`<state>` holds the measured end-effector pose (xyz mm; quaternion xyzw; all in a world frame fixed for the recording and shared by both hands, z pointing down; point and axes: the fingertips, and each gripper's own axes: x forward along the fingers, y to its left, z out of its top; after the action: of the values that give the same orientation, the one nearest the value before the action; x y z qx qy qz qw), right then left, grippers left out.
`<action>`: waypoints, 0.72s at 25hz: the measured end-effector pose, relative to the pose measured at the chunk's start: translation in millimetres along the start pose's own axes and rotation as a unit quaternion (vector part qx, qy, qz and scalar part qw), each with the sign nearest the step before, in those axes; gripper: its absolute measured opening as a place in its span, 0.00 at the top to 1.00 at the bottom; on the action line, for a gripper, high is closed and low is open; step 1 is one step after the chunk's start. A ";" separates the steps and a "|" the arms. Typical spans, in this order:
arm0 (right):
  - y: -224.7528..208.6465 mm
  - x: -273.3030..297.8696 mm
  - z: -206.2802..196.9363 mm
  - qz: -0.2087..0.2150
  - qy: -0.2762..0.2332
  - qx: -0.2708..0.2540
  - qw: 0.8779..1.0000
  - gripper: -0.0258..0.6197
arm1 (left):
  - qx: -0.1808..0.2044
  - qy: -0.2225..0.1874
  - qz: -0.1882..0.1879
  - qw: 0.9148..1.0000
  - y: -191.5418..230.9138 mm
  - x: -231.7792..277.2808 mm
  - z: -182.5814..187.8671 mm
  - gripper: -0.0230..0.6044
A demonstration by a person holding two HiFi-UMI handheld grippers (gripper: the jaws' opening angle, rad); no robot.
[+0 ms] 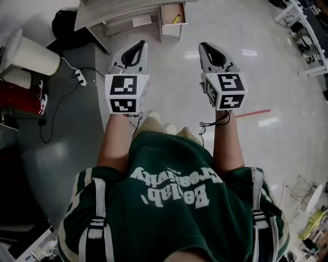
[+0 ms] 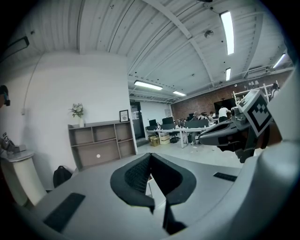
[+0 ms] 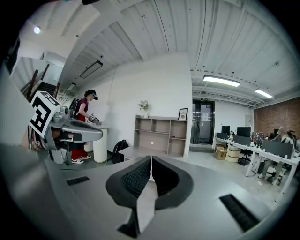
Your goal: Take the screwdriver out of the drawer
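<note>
Closest to the head view camera is the green shirt (image 1: 169, 204) with white print, bare forearms (image 1: 115, 146) reaching forward from it. Left gripper (image 1: 141, 47) and right gripper (image 1: 204, 48) are held side by side, roughly level, apart from each other, over the pale glossy floor (image 1: 174, 92), each with its marker cube facing the camera. In the left gripper view the dark ribbed jaws are pressed together tip to tip, with only floor seen past them. In the right gripper view it is the same: jaws pressed together, pad against pad. Neither touches any furniture. A red tape strip (image 1: 253, 113) lies on the floor right of the right gripper. A power strip (image 1: 79, 77) with a black cable sits on the grey floor to the left, near a white cylinder stand (image 1: 32, 53). Further ahead stands the grey desk (image 1: 110, 11), a black bag (image 1: 64, 23) at its left. Its drawer (image 1: 171, 30) is pulled open, and the yellow screwdriver (image 1: 177, 18) lies inside it, well apart from both grippers. Farthest, seen from the gripper views, a shelf unit (image 2: 101, 145) stands against the white wall.
</note>
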<state>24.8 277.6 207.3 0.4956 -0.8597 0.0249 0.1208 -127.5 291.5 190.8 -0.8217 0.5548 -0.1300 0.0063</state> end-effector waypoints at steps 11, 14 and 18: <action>-11.4 36.5 8.1 -0.004 0.004 -0.009 1.000 0.91 | 0.007 -0.006 -0.003 1.000 22.0 34.8 6.7 0.94; -18.0 56.9 9.9 -0.003 0.006 -0.011 1.000 0.91 | 0.007 -0.007 -0.002 1.000 34.1 54.1 7.2 0.94; -28.6 89.0 17.0 -0.006 0.007 -0.014 1.000 0.91 | 0.008 -0.009 -0.005 1.000 54.5 85.3 8.0 0.94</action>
<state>3.6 185.0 209.3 0.4987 -0.8562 0.0158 0.1337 -145.5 191.5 192.2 -0.8257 0.5493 -0.1276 0.0174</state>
